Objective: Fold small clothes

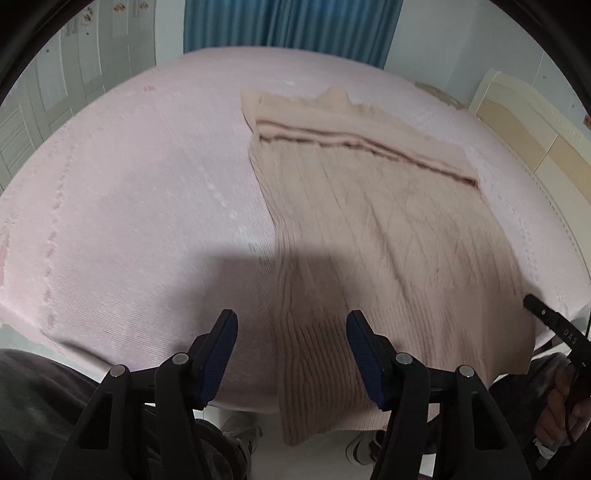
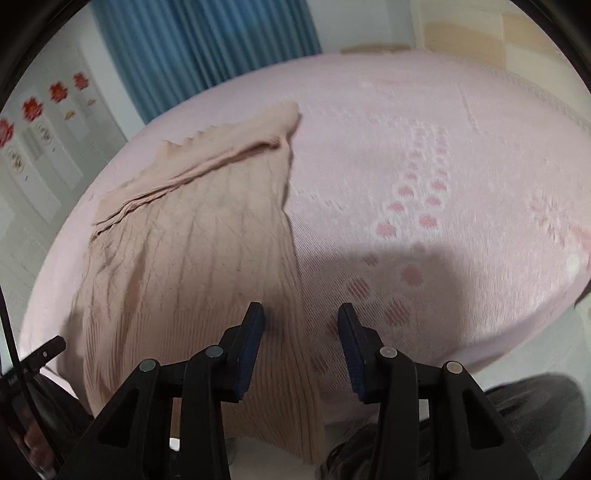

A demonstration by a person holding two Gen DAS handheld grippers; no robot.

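A beige cable-knit sweater point(image 1: 369, 229) lies flat on the pink bed point(image 1: 129, 184), its sleeves folded across the far end and its hem hanging over the near edge. My left gripper point(image 1: 291, 321) is open and empty, hovering over the sweater's near left edge. In the right wrist view the sweater point(image 2: 184, 258) lies to the left on the bed point(image 2: 443, 166). My right gripper point(image 2: 301, 314) is open and empty over the sweater's near right edge. The right gripper's tip point(image 1: 543, 314) shows at the far right of the left wrist view.
Blue curtains point(image 1: 291, 26) hang behind the bed. A white wardrobe point(image 1: 55, 92) stands on the left and a cream headboard point(image 1: 535, 122) on the right. The person's dark trousers point(image 1: 37, 406) are at the near edge.
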